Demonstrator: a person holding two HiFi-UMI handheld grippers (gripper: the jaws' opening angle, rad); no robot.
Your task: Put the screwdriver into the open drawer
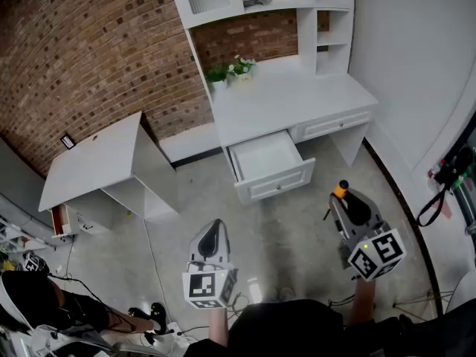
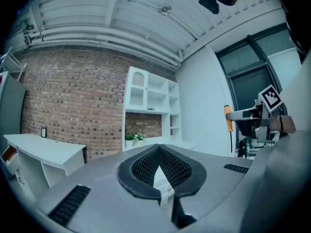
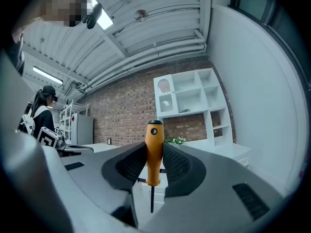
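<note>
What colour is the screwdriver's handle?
Orange, with a black cap on top. The screwdriver shows best in the right gripper view.

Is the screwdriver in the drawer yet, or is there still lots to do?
Not yet, about halfway. Done: the drawer in the white desk stands open, and the screwdriver is picked up. In hand: the right gripper grips its orange handle, shaft pointing down, back from the desk. The left gripper is shut with nothing in it. Left: carry the screwdriver to the drawer and let go inside.
</note>
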